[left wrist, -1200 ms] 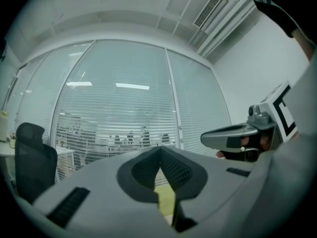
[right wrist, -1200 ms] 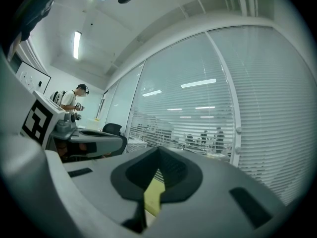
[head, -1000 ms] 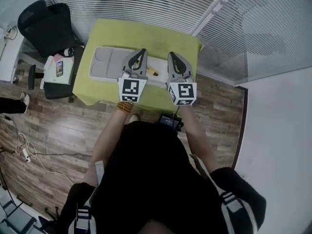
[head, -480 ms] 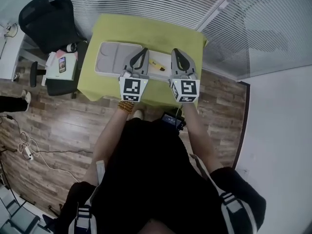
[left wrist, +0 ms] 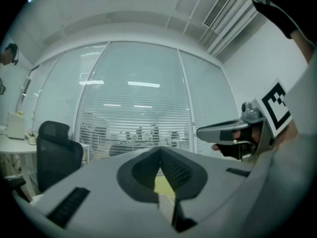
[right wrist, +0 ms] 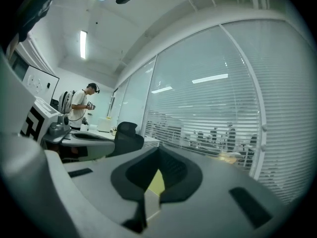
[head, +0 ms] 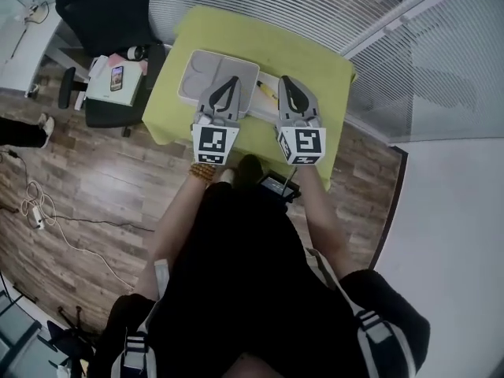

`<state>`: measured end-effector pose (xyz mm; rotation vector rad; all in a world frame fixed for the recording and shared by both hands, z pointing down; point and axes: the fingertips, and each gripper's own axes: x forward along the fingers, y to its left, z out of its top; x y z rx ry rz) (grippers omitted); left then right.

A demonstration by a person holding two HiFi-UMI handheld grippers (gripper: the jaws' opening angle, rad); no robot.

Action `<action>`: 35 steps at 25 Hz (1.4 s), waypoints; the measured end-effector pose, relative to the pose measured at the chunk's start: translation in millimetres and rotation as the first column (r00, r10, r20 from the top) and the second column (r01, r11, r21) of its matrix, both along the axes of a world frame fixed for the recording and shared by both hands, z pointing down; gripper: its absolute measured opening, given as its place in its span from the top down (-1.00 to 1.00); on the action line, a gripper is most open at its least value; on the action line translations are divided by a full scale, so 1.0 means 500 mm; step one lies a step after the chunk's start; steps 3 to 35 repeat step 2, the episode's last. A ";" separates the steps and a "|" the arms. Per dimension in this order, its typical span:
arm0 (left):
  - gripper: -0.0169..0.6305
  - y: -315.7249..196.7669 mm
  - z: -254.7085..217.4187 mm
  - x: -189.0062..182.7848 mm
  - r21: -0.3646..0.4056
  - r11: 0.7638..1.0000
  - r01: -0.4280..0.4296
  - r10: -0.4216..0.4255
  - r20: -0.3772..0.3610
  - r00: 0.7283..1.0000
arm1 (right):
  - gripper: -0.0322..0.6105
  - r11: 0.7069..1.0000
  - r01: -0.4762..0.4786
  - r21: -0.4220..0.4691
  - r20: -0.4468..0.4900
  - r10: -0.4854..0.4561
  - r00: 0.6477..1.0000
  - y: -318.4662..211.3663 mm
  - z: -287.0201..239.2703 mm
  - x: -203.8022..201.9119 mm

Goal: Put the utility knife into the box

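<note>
Utility knife (head: pixel 268 93) lies between left gripper (head: pixel 231 81) and right gripper (head: pixel 284 81), jaws pressed together.

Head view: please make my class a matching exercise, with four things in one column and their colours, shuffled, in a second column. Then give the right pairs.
Things:
1. utility knife
2. box
3. office chair
4. table

Colours:
A. black
B. green
C. yellow
D. grey

Right pairs: 1-C, 2-D, 3-A, 4-B.
</note>
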<state>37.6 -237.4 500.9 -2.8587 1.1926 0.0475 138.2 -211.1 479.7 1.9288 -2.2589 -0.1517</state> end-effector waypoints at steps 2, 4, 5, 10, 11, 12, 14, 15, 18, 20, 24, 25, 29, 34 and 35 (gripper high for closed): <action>0.91 -0.012 0.006 -0.038 -0.006 1.000 0.031 -0.031 -0.003 1.000 | 0.90 0.999 0.033 -0.002 0.008 -0.033 0.999 -0.013 0.005 -0.032; 0.91 -0.012 0.006 -0.038 -0.006 1.000 0.031 -0.031 -0.003 1.000 | 0.90 0.999 0.033 -0.002 0.008 -0.033 0.999 -0.013 0.005 -0.032; 0.91 -0.012 0.006 -0.038 -0.006 1.000 0.031 -0.031 -0.003 1.000 | 0.90 0.999 0.033 -0.002 0.008 -0.033 0.999 -0.013 0.005 -0.032; 0.91 -0.012 0.006 -0.038 -0.006 1.000 0.031 -0.031 -0.003 1.000 | 0.90 0.999 0.033 -0.002 0.008 -0.033 0.999 -0.013 0.005 -0.032; 0.91 -0.012 0.006 -0.038 -0.006 1.000 0.031 -0.031 -0.003 1.000 | 0.90 0.999 0.033 -0.002 0.008 -0.033 0.999 -0.013 0.005 -0.032; 0.91 -0.012 0.006 -0.038 -0.006 1.000 0.031 -0.031 -0.003 1.000 | 0.90 0.999 0.033 -0.002 0.008 -0.033 0.999 -0.013 0.005 -0.032; 0.91 -0.012 0.006 -0.038 -0.006 1.000 0.031 -0.031 -0.003 1.000 | 0.90 0.999 0.033 -0.002 0.008 -0.033 0.999 -0.013 0.005 -0.032; 0.91 -0.012 0.006 -0.038 -0.006 1.000 0.031 -0.031 -0.003 1.000 | 0.90 0.999 0.033 -0.002 0.008 -0.033 0.999 -0.013 0.005 -0.032; 0.91 -0.012 0.006 -0.038 -0.006 1.000 0.031 -0.031 -0.003 1.000 | 0.90 0.999 0.033 -0.002 0.008 -0.033 0.999 -0.013 0.005 -0.032; 0.91 -0.012 0.006 -0.038 -0.006 1.000 0.031 -0.031 -0.003 1.000 | 0.90 0.999 0.033 -0.002 0.008 -0.033 0.999 -0.013 0.005 -0.032; 0.91 -0.012 0.006 -0.038 -0.006 1.000 0.031 -0.031 -0.003 1.000 | 0.90 0.999 0.033 -0.002 0.008 -0.033 0.999 -0.013 0.005 -0.032; 0.91 -0.012 0.006 -0.038 -0.006 1.000 0.031 -0.031 -0.003 1.000 | 0.90 0.999 0.033 -0.002 0.008 -0.033 0.999 -0.013 0.005 -0.032; 0.91 -0.012 0.006 -0.038 -0.006 1.000 0.031 -0.031 -0.003 1.000 | 0.90 0.999 0.033 -0.002 0.008 -0.033 0.999 -0.013 0.005 -0.032; 0.91 -0.012 0.006 -0.038 -0.006 1.000 0.031 -0.031 -0.003 1.000 | 0.90 0.999 0.033 -0.002 0.008 -0.033 0.999 -0.013 0.005 -0.032; 0.91 -0.012 0.006 -0.038 -0.006 1.000 0.031 -0.031 -0.003 1.000 | 0.90 0.999 0.033 -0.002 0.008 -0.033 0.999 -0.013 0.005 -0.032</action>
